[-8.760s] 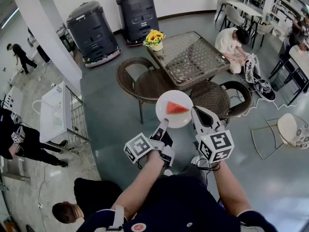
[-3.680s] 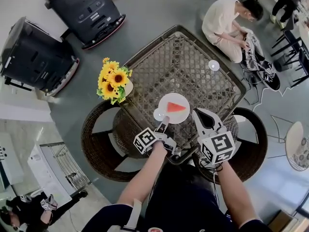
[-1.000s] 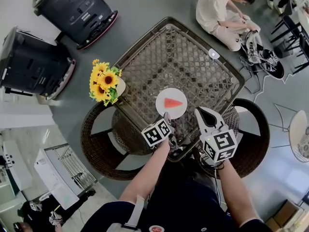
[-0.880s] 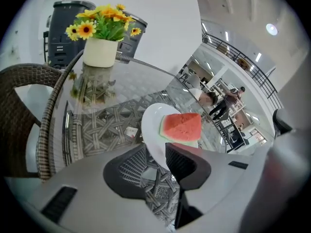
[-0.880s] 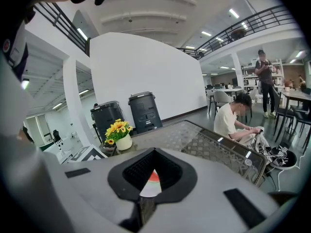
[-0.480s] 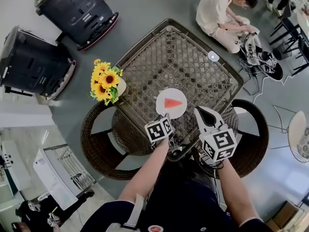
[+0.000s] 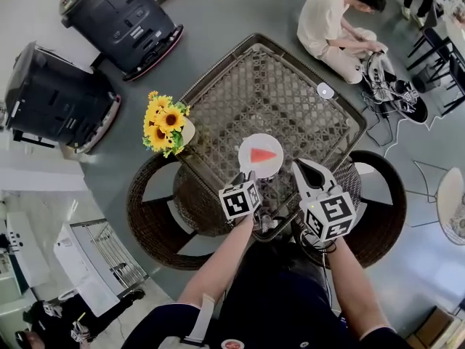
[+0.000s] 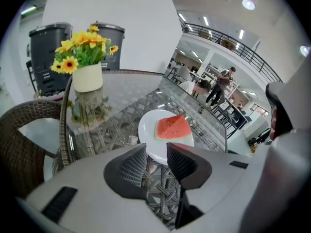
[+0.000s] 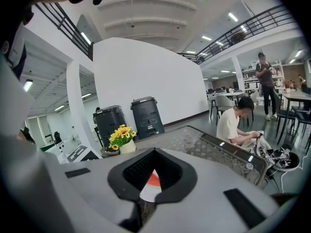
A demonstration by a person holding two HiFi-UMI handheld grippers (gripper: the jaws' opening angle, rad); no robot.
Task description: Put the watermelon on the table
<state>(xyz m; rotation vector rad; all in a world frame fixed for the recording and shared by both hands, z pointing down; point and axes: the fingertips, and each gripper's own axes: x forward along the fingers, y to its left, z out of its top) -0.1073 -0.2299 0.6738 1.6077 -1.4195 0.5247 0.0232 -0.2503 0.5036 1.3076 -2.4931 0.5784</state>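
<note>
A red watermelon slice [image 7: 262, 154] lies on a white plate [image 7: 251, 144] that rests on the glass-topped wicker table [image 7: 276, 93], near its front edge. My left gripper [image 7: 245, 177] sits just behind the plate's near rim. Its jaws have just been opening and stand apart. In the left gripper view the slice [image 8: 173, 128] and plate [image 8: 148, 125] lie just past the gripper [image 8: 156, 152], with the rim showing in the gap and no pad pressing on it. My right gripper [image 7: 296, 167] hovers right of the plate, tips together and empty; through its curved jaws [image 9: 154, 152] a bit of plate [image 9: 147, 192] shows.
A white vase of sunflowers [image 7: 166, 122] stands at the table's left corner. Wicker chairs [image 7: 156, 202] [image 7: 378, 187] flank the near side. A small round white object [image 7: 325, 90] lies far right on the glass. Two black bins [image 7: 127, 20] stand beyond; a person [image 7: 327, 20] sits on the floor.
The left gripper's jaws have parted from the plate's rim and its marker cube has rolled. The plate with the slice stays on the table. The right gripper has kept still.
</note>
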